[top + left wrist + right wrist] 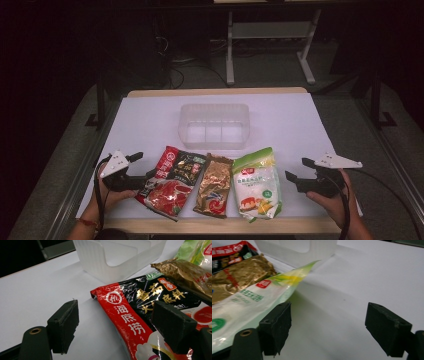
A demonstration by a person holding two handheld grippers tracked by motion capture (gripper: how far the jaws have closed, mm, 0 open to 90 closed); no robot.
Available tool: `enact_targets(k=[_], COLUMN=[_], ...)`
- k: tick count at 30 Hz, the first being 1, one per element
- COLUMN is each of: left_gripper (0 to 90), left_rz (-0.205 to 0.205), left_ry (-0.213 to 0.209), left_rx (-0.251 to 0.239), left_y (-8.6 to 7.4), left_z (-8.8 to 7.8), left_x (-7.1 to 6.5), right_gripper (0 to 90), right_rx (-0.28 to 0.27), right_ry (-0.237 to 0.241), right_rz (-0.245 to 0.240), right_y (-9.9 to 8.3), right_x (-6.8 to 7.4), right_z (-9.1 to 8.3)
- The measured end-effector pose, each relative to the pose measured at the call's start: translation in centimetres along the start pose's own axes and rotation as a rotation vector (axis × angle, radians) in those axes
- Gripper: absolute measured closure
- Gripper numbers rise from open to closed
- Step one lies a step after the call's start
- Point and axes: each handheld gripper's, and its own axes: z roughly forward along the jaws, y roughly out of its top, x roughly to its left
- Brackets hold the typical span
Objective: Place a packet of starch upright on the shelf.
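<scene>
White laminate covers the table (150, 125) in front of me. Toward its far middle stands a clear, ribbed plastic bin (214, 125) with dividers inside. Along the near edge three flat food packets lie side by side: a red and black glossy pouch (170, 182) on my left, a crinkled gold foil sachet (214, 186) in the centre, and a white and green plastic bag (257, 184) on my right. My left gripper (142, 166) has its jaws spread wide over the red and black pouch's left edge, one jaw above the print, the other over bare table; I think nothing is pinched. My right gripper (296, 169) is open wide too, holding nothing, just beside the white and green bag.
</scene>
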Motion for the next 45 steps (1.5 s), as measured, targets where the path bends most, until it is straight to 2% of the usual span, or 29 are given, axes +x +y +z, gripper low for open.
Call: enact_targets(k=[5, 8, 9, 11, 14, 15, 20, 21, 22, 30, 33, 34, 40, 43, 45], left_gripper=[22.4, 23.0, 22.9, 23.0, 22.9, 23.0, 23.0, 22.9, 22.9, 23.0, 23.0, 23.0, 23.0, 23.0, 23.0], left_rz=[0.008, 0.022, 0.022, 0.017, 0.000, 0.000, 0.017, 0.017, 0.022, 0.024, 0.025, 0.025, 0.009, 0.005, 0.010], left_ry=[-0.020, 0.004, 0.004, 0.021, 0.048, 0.048, 0.053, 0.053, 0.050, 0.052, 0.050, 0.050, 0.044, 0.046, 0.044], left_rx=[0.025, 0.040, 0.040, 0.042, 0.045, 0.045, 0.062, 0.062, 0.066, 0.065, 0.065, 0.065, 0.053, 0.057, 0.061], left_y=[-0.2, -0.7, -0.7, -1.0, -1.4, -1.4, -1.6, -1.6, -1.6, -1.7, -1.7, -1.7, -1.7, -1.7, -1.8], left_z=[0.1, -0.2, -0.2, -0.4, -0.8, -0.8, -0.9, -0.9, -0.9, -1.1, -1.1, -1.1, -1.0, -1.0, -0.8], left_x=[-0.2, -0.1, -0.1, 0.2, 0.6, 0.6, 0.2, 0.2, 0.1, -0.2, -0.2, -0.2, 0.0, 0.0, 0.0], right_gripper=[20.3, 20.0, 20.0, 19.7, 18.4, 18.4, 14.7, 14.7, 14.7, 14.7, 20.9, 20.9, 46.4, 50.8, 62.6], right_rx=[0.021, 0.024, 0.024, 0.037, 0.069, 0.069, 0.174, 0.174, 0.208, 0.299, 0.317, 0.317, 0.318, 0.312, 0.294], right_ry=[0.040, 0.092, 0.092, 0.147, 0.192, 0.192, 0.329, 0.329, 0.396, 0.529, 0.588, 0.588, 0.586, 0.576, 0.567], right_rz=[-0.003, -0.009, -0.009, -0.012, -0.011, -0.011, 0.028, 0.028, 0.044, 0.043, 0.042, 0.042, 0.066, 0.071, 0.048], right_y=[0.4, 1.1, 1.1, 1.5, 1.8, 1.8, 1.7, 1.7, 1.7, 2.2, 2.2, 2.2, 2.2, 2.2, 2.3], right_x=[0.5, 1.2, 1.2, 1.7, 2.3, 2.3, 2.4, 2.4, 2.6, 4.2, 4.7, 4.7, 4.3, 4.2, 4.3], right_z=[0.3, 0.6, 0.6, 1.1, 1.8, 1.8, 3.9, 3.9, 4.8, 8.0, 8.4, 8.4, 8.1, 7.9, 7.6])
